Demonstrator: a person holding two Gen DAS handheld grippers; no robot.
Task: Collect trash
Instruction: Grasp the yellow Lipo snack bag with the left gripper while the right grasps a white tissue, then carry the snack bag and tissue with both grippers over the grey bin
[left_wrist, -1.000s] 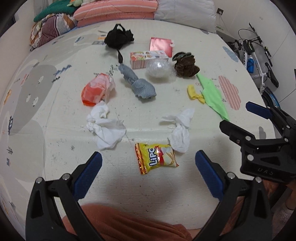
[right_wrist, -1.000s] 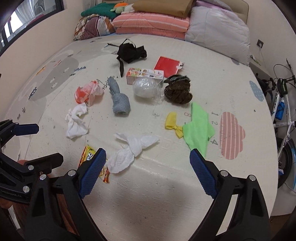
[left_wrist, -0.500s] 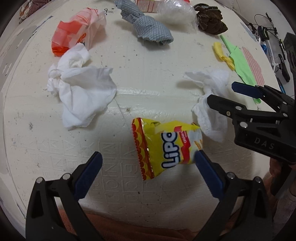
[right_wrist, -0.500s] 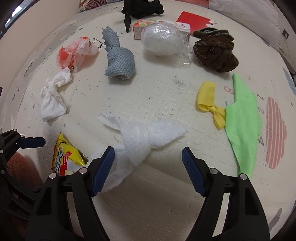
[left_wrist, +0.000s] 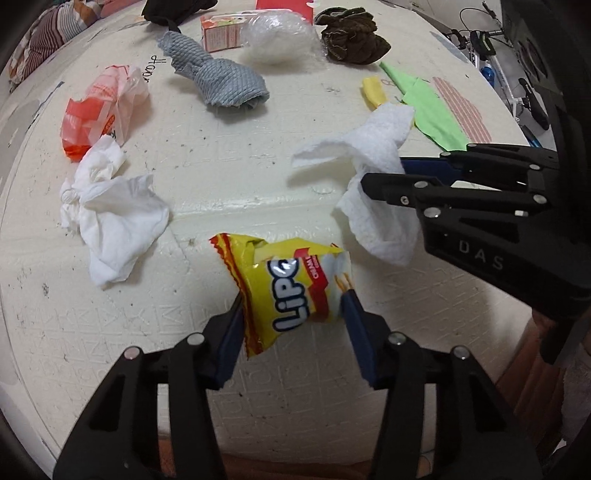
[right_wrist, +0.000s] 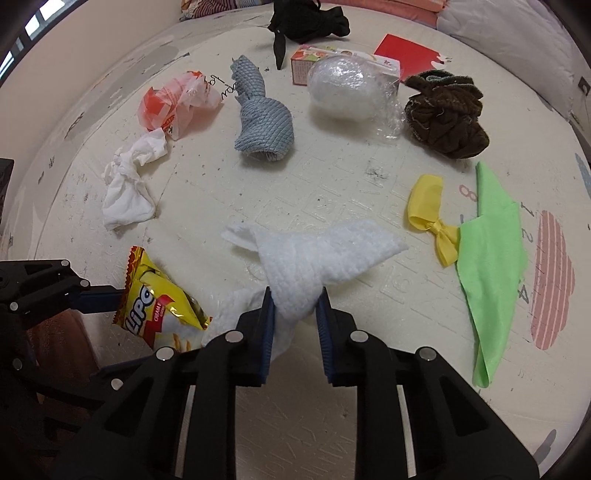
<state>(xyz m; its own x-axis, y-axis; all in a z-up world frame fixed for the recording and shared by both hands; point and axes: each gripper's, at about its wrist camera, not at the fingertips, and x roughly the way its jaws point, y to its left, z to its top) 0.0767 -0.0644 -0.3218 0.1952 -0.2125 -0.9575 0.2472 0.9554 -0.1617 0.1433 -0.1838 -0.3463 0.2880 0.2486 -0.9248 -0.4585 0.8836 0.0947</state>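
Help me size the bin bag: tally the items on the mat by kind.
White tissue wads: 2
Cloths: 4
Plastic bags: 2
Snack packet: 1
Carton: 1
Red card: 1
Yellow scrap: 1
Total: 12

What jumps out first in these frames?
The two catches up front: the left gripper jaws are closing on a yellow snack packet, and the right gripper jaws are closing on a knotted white paper towel just beside it. Behind them, litter fans across the cream play mat: an orange plastic bag at the left and a bright green cloth at the right.
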